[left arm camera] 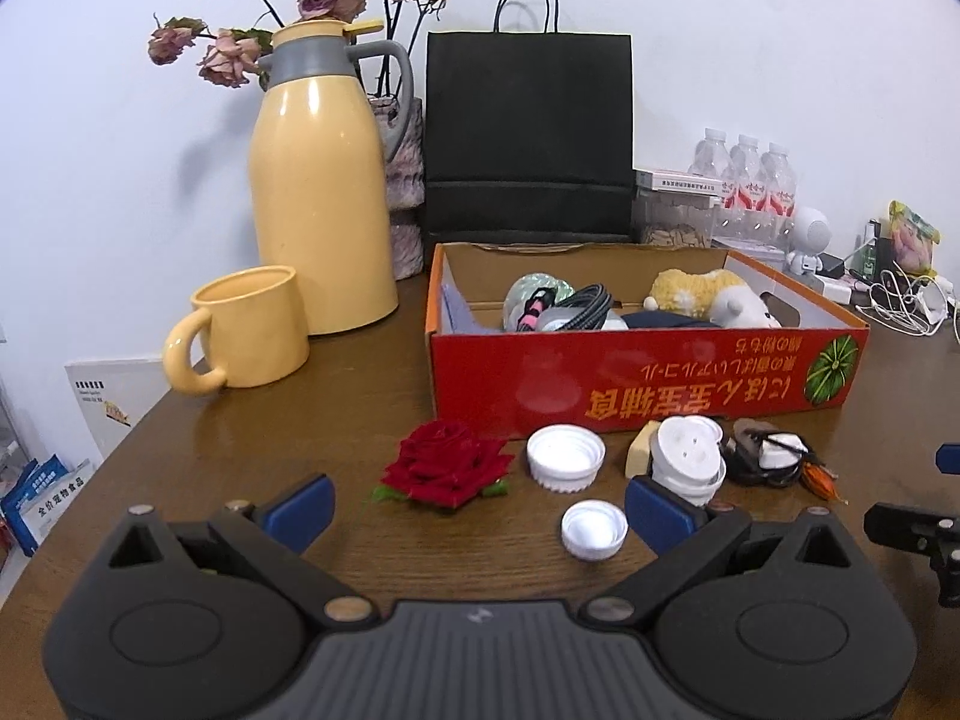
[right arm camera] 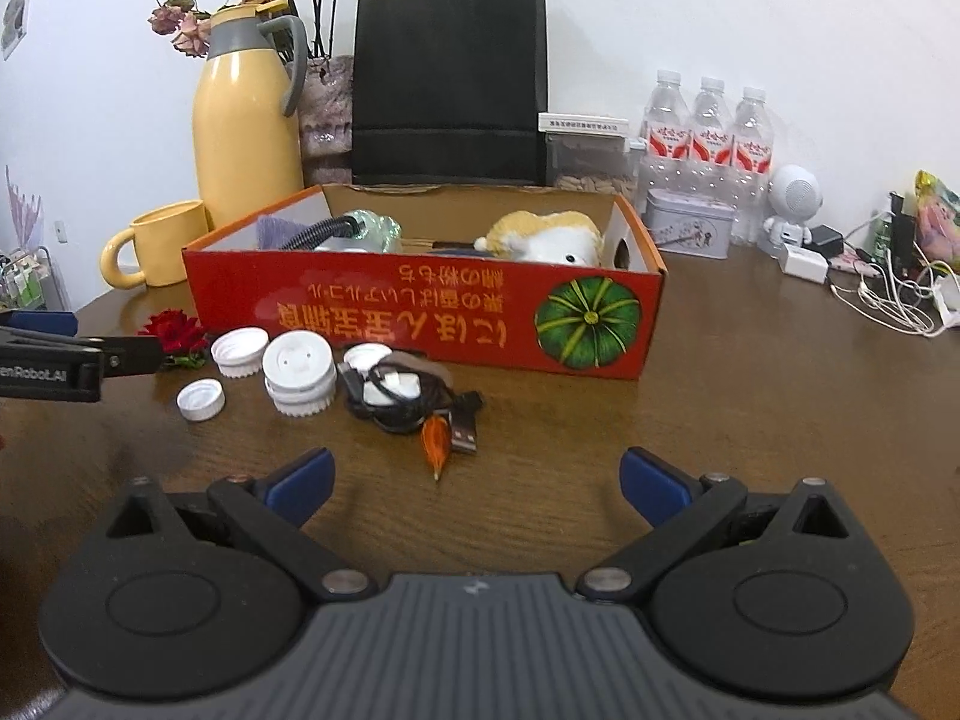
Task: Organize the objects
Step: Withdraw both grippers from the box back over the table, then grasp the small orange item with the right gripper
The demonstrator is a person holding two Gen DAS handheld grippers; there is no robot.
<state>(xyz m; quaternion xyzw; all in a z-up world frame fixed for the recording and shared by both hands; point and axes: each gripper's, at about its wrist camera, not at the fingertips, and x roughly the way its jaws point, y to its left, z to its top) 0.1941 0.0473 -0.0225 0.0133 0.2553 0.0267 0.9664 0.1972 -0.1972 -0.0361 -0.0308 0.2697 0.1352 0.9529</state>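
Both tools are spread wide with nothing between the pads; the left gripper (left arm camera: 477,507) hangs low over the wooden table (right arm camera: 750,396) just short of the loose clutter, and the right gripper (right arm camera: 477,480) waits a little back from it, also released. The things left to tidy lie in a row in front of the red box (right arm camera: 420,312): a red rose (left arm camera: 447,468), a large white cap (left arm camera: 566,457) turned open side up, a small white cap (left arm camera: 594,529) nearer the left tool, a stack of white lids (right arm camera: 298,373), a dark coiled cable (right arm camera: 408,396) with a USB plug, and an orange pointed piece (right arm camera: 435,441) lying against that cable. The box already holds a plush toy (right arm camera: 549,240), a cord and some other bits, so the sorting looks partly done, with 6 or so items still outside it. This reads as the reach before a pick; the small cap and the rose sit closest between the left fingers, the orange piece closest to the right. The next move calls for lowering, centring 1 item between the pads, closing gently, then lifting over the box wall.
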